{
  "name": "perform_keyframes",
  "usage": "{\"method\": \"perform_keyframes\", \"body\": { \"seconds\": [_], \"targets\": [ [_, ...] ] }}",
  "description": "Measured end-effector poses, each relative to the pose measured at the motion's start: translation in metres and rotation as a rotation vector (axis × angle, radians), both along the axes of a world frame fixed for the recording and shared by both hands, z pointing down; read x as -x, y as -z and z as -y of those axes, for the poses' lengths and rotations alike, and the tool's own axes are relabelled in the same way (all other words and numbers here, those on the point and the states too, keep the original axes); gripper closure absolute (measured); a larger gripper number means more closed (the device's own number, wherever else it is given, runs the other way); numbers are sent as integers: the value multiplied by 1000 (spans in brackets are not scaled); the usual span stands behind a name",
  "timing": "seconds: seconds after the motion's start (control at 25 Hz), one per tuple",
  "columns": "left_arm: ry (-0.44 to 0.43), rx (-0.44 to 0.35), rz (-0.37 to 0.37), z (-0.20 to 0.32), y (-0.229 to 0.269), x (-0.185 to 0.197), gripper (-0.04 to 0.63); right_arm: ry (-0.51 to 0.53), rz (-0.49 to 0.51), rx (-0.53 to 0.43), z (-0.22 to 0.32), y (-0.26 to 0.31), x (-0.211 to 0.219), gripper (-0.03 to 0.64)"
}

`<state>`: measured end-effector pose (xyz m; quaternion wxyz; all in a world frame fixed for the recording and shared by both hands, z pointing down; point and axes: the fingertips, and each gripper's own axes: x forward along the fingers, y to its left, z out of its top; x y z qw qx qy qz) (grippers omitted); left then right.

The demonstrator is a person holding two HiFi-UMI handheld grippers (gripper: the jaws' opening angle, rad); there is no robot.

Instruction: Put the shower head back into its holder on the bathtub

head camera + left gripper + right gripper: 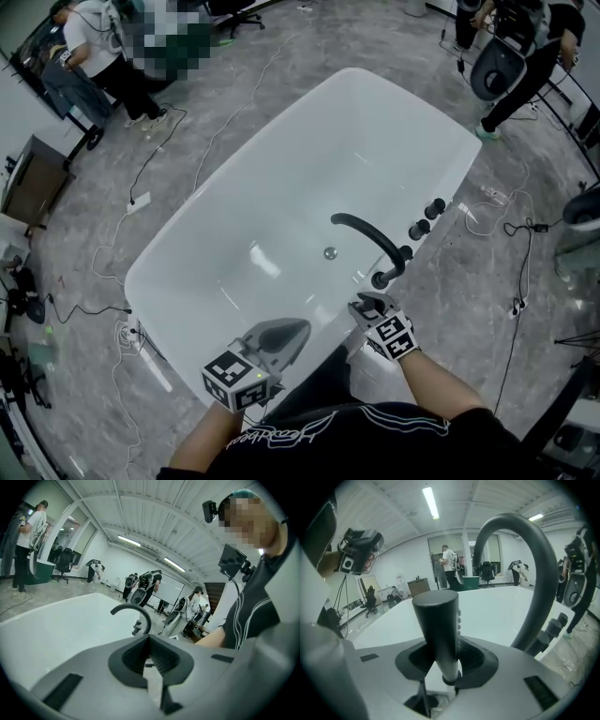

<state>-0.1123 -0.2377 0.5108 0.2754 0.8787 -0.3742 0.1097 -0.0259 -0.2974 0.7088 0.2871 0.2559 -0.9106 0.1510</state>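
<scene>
The white bathtub [375, 141] lies ahead of me, with a black arched spout [366, 234] and three dark knobs [420, 228] on its right rim. My right gripper [372, 302] is shut on the black cylindrical shower head [438, 630], which stands upright between the pads right beside the spout's base [527, 641]. In the head view the shower head's dark end [382, 278] shows just ahead of that gripper. The holder itself is hidden. My left gripper [286, 330] hangs over the tub's near rim, shut and empty; its jaws [149, 660] meet with nothing between them.
Cables [155, 159] trail across the grey floor left of the tub, and more cables [511, 230] lie to its right. People [103, 56] stand at the far left and far right [525, 56]. A dark cabinet [33, 178] is at the left.
</scene>
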Motion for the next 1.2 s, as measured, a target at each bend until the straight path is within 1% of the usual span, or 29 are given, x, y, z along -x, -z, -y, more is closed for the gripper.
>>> {"method": "perform_keyframes", "body": {
  "seconds": [0.12,0.28,0.48,0.64,0.8,0.96,1.0,1.12,1.2],
  "targets": [
    [-10,8,-3,-3,-3,-2,591,42,-28,-32,-3,0,8,486],
    [-19,11,-3,-8,-4,-3,592,61,-46,-38,-6,1,15,486],
    [-7,-3,-1,-10,-1,-3,591,45,-36,-56,-7,20,9,478],
    [-43,-21,-8,-20,6,-15,591,20,4,-88,-15,54,-7,460],
    [-99,-53,-35,-37,21,-37,591,17,84,-126,-41,109,-23,456],
    [-159,-89,-29,-62,34,-54,591,61,174,-157,-85,172,-29,459],
    [-172,-98,-30,-68,39,-58,591,72,206,-160,-96,189,-30,470],
    [-204,-140,-39,-85,60,-70,591,93,344,-140,-129,243,-36,545],
    [-221,-175,-49,-96,77,-78,591,98,409,-126,-145,274,-42,572]
  ]
}}
